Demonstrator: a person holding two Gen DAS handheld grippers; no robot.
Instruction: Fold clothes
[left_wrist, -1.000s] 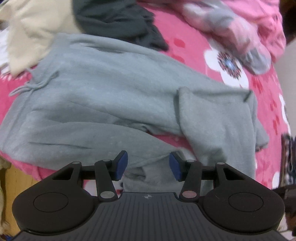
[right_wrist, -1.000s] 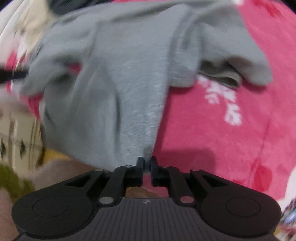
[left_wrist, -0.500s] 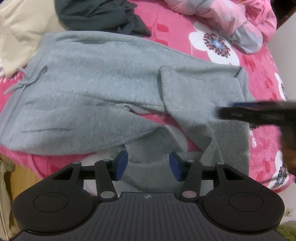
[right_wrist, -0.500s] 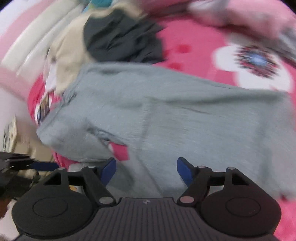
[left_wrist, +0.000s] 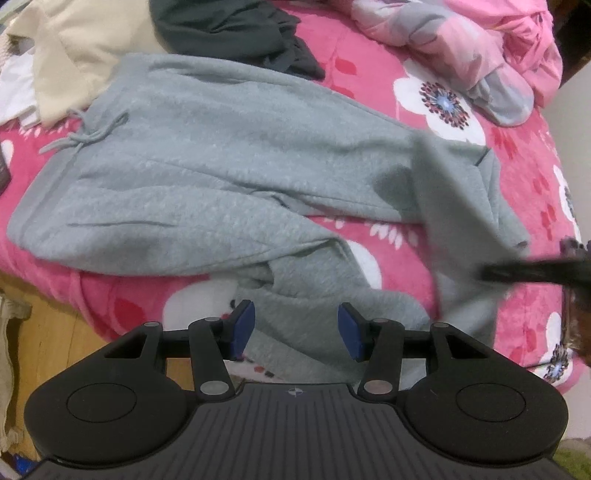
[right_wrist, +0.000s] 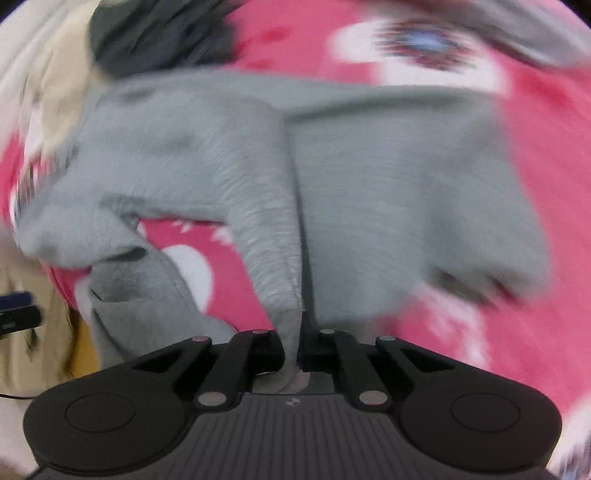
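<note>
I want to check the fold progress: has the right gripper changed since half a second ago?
Yes. The right gripper, open then, is now shut on the grey sweatpants, pinching a cuff and lifting it off the pink floral blanket.

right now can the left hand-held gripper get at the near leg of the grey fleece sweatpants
Probably yes. The left hand-held gripper is open, and the crumpled near leg of the grey fleece sweatpants lies straight ahead between its fingers, with nothing on top of it. The right hand-held gripper pinches another part, off to the side.
</note>
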